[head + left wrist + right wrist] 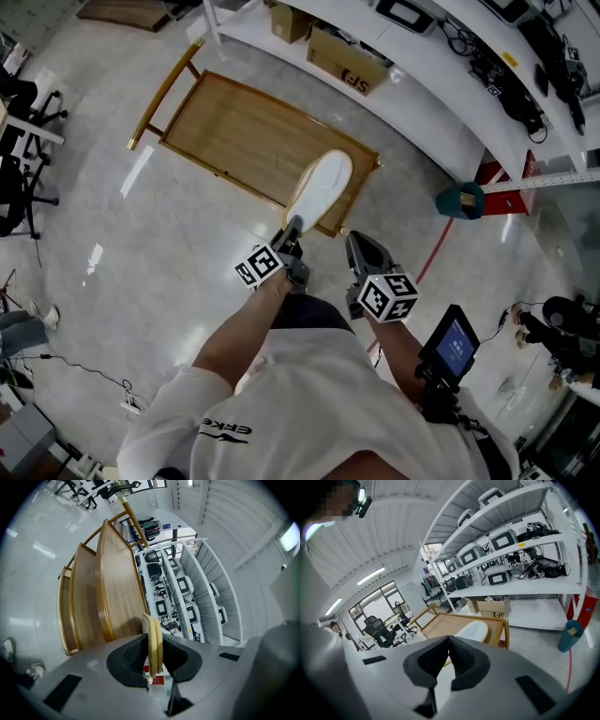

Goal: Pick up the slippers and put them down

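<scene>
Slippers (320, 187) pinched edge-on by left gripper (292, 234), jaws nearly closed, above wooden rack (234, 131) – thin hold may slip, dropping them off the rack's edge – right gripper (357, 244) jaws together, empty.

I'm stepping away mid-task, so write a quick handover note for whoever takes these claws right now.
Left claw: shut on the slippers, which show edge-on as two layers between its jaws, held over the near edge of the wooden rack.
Right claw: shut, empty, beside the left.
Done: slippers picked up.
Left: set them down and let go.
</scene>
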Demonstrator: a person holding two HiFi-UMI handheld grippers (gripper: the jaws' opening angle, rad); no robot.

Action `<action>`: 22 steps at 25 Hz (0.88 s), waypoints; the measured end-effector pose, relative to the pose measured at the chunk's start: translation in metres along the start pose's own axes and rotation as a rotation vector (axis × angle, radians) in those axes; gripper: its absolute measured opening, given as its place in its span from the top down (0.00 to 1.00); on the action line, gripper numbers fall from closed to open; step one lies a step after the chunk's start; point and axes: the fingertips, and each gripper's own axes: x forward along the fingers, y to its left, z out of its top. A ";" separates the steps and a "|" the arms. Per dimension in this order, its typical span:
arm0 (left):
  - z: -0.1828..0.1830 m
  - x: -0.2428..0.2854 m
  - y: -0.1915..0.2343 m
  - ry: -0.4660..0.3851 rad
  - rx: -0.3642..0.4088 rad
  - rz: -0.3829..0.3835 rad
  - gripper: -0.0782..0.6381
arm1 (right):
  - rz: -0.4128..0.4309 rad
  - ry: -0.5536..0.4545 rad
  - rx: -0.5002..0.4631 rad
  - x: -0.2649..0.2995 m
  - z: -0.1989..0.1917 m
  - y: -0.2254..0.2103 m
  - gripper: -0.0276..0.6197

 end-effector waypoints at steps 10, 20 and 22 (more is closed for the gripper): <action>-0.023 0.005 0.037 0.024 -0.037 0.069 0.80 | -0.006 0.042 -0.011 -0.001 -0.010 -0.011 0.95; -0.034 0.010 0.062 0.047 -0.047 0.105 0.80 | 0.000 0.070 -0.016 0.003 -0.020 -0.016 0.95; -0.036 0.013 0.063 0.052 -0.058 0.097 0.80 | 0.002 0.074 -0.018 0.005 -0.021 -0.017 0.95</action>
